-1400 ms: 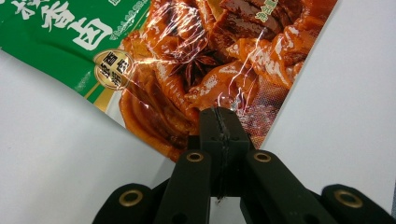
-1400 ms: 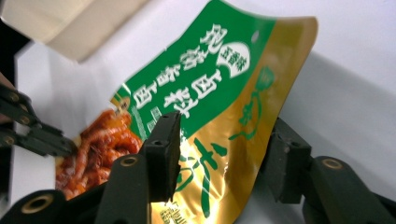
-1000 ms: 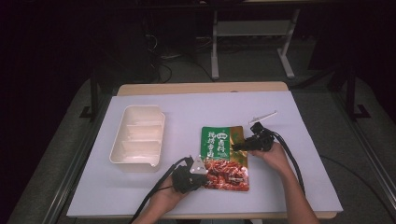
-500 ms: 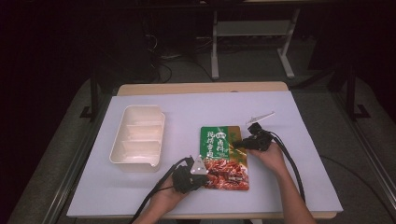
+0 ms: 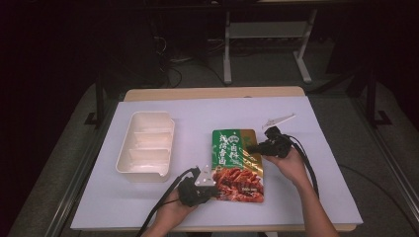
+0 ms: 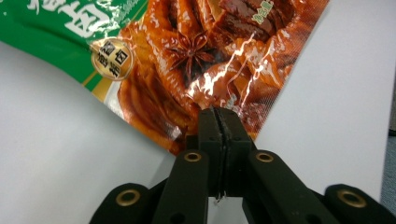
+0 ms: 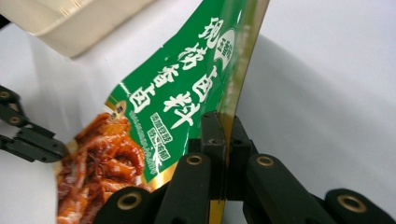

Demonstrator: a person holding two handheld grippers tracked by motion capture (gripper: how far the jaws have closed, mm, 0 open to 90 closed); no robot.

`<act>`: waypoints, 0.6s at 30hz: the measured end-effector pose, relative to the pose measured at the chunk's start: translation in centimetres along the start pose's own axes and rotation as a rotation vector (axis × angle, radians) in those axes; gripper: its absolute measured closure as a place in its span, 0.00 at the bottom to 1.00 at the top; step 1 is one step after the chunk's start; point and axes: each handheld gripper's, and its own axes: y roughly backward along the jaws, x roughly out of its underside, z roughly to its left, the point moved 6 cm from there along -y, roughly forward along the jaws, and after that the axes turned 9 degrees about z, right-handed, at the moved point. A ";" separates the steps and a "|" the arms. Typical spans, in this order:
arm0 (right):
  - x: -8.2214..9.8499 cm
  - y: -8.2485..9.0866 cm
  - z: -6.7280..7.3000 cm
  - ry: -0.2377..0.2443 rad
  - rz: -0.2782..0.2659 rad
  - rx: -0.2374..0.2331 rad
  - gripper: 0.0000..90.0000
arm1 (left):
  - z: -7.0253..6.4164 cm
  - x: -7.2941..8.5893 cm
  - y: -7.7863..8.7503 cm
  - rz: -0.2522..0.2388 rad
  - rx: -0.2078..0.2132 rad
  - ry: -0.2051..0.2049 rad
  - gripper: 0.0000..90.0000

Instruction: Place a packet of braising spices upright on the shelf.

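Holding: seasoning pouch (image 5: 237, 164) by two edges, for a lift off the bench (image 5: 321, 197).
Left claw (image 6: 218, 122): clenched on the pouch's lower corner.
Right claw (image 7: 223, 128): just closed, clamping its right edge.
Nearby: divided tray (image 5: 146, 145), clear of the pouch.

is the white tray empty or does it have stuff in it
Empty: the high view shows the white tray with all its compartments bare.
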 end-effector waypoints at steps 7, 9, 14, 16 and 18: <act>-0.6 1.9 1.4 0.023 -0.043 -0.002 1.00 | 0.1 1.0 1.9 -0.067 -0.043 0.014 0.79; -0.7 2.5 1.7 0.031 -0.063 -0.002 1.00 | 0.1 1.2 2.3 -0.082 -0.039 0.025 0.76; -1.0 3.7 2.4 0.038 -0.085 0.008 1.00 | -0.1 2.0 3.4 -0.136 -0.029 0.039 0.72; -1.3 4.2 2.8 0.051 -0.107 0.010 1.00 | -0.1 2.3 3.8 -0.142 -0.030 0.035 0.71; -1.6 4.7 3.2 0.060 -0.126 0.010 1.00 | -0.2 2.9 4.4 -0.158 -0.025 0.044 0.70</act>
